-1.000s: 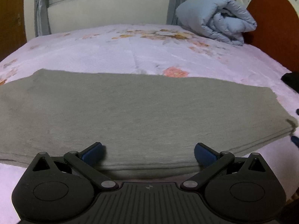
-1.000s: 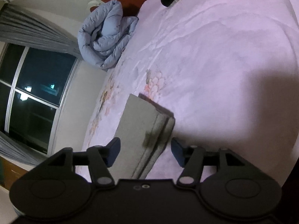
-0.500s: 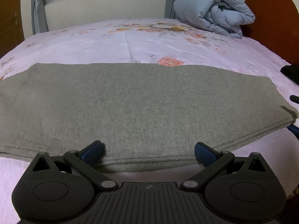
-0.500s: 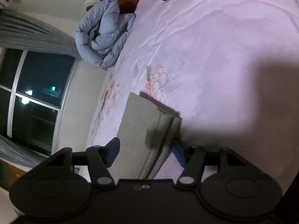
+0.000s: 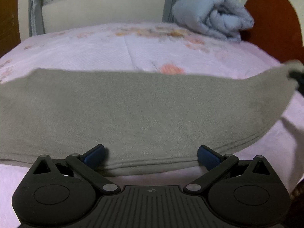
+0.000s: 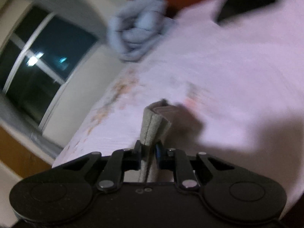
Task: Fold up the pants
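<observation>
Grey pants (image 6: pixel 154 125) pinched by right tongs (image 6: pixel 149 150).

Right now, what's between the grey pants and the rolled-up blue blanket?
Only the pink flowered bedsheet lies between the grey pants and the blue blanket; nothing else rests there. The left wrist view shows it.
</observation>
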A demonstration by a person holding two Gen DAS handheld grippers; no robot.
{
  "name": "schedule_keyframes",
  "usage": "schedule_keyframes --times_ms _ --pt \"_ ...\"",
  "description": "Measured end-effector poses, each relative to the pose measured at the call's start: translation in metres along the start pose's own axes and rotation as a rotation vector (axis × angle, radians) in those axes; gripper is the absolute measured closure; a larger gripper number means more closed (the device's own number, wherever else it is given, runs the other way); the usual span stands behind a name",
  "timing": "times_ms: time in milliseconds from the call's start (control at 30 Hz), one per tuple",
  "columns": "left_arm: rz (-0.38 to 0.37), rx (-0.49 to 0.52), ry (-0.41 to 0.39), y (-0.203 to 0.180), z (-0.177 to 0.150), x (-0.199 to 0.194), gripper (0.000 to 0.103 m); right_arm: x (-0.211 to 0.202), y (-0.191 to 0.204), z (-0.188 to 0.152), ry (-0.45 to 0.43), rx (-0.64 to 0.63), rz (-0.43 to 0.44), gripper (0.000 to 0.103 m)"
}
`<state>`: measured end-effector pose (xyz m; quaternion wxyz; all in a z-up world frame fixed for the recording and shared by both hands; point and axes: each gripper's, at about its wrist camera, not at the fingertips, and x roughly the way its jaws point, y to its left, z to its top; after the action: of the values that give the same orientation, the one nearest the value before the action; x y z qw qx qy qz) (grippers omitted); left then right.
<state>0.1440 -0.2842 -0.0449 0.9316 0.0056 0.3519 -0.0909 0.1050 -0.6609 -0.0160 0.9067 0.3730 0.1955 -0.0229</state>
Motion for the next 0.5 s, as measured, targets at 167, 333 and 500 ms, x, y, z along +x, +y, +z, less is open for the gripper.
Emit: schedule_keyframes --times_ms 167,333,500 --pt "0.143 -0.09 -0.098 0.131 0.003 -0.058 0.0 0.007 0.12 -0.024 0.015 -0.302 0.126 0.097" --pt "0.349 -0.31 -0.117 0.301 -0.006 -0.095 0.0 0.052 0.221 -0.124 0.126 -0.526 0.205 0.097" --pt "0.384 -0.563 -0.137 0.403 -0.038 -0.118 0.0 0.112 0.274 -0.286 0.415 -0.869 0.234 0.092"
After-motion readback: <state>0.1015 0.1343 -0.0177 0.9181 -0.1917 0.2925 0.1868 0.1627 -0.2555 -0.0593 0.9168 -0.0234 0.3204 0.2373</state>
